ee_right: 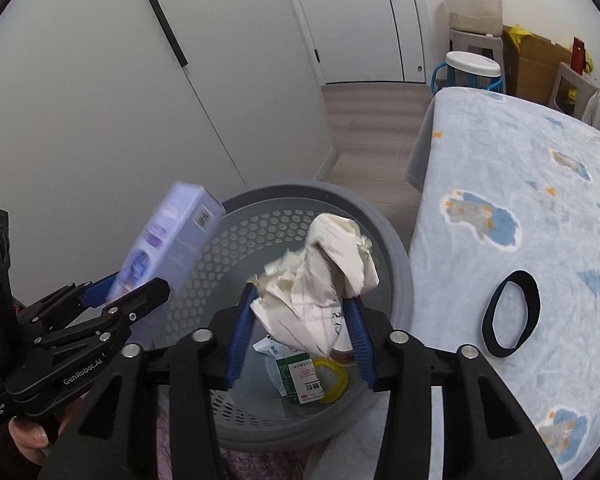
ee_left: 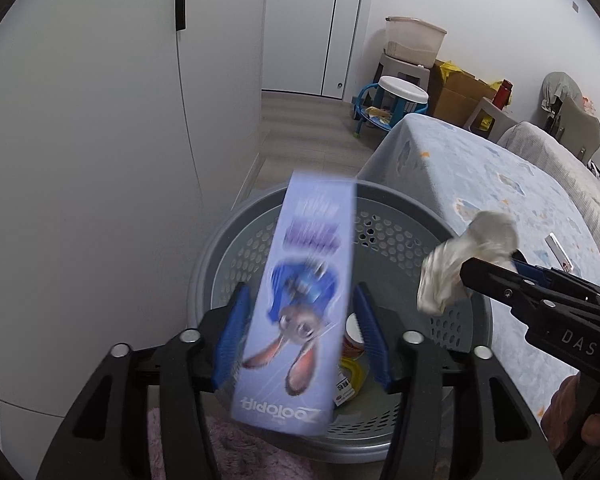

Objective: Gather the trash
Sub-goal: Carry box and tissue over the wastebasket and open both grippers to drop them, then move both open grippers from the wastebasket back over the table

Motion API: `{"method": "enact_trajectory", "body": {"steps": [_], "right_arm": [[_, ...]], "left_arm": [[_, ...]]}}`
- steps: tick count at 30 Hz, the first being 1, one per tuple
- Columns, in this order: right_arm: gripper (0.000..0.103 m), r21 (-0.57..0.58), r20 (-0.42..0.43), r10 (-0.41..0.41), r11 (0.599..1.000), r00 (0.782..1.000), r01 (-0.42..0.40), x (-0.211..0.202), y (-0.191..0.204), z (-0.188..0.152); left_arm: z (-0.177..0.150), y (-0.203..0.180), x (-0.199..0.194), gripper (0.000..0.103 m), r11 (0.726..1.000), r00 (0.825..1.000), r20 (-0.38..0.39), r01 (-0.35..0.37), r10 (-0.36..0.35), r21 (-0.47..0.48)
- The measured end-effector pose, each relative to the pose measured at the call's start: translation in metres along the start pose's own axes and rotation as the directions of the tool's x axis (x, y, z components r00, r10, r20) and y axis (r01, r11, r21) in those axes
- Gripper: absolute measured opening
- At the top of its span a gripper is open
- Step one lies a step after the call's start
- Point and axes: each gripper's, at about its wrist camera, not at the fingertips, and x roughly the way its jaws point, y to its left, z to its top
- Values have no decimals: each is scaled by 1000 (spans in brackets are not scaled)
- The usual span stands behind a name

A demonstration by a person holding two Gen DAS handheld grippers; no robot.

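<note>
Two pieces of trash above the grey basket (ee_right: pixel 404 280). Over its left side: long purple carton (ee_left: pixel 300 300), blurred, lengthwise between the jaws of the left gripper (ee_left: pixel 300 288); jaws spread, gap showing along one flank, so loose rather than clamped. Over its middle: crumpled paper wad (ee_right: pixel 320 276) between the pads of the right gripper (ee_right: pixel 300 296); squeezed or merely resting, impossible to tell. Carton probably light, stiff, smooth-sided; best pinched across its width near mid-length. Wad featherlight, springy; best taken through the thickest fold.
</note>
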Motion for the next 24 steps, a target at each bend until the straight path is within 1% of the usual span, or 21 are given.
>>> {"method": "enact_trajectory", "body": {"steps": [1, 2, 10, 24], "right_arm": [[66, 0, 5, 3, 1000, 1000, -3, -1, 0, 0], [72, -1, 16, 2, 1000, 1000, -2, -3, 0, -1], [72, 8, 8, -8, 1000, 1000, 8, -3, -2, -4], [72, 6, 18, -7, 1000, 1000, 7, -9, -1, -7]], "left_arm": [[0, 1, -1, 66, 1000, 1000, 7, -6, 6, -1], [0, 2, -2, 67, 1000, 1000, 12, -6, 6, -3], [-4, 8, -4, 67, 999, 1000, 4, -22, 22, -24], [-3, 2, -10, 67, 999, 998, 22, -51, 51, -12]]}}
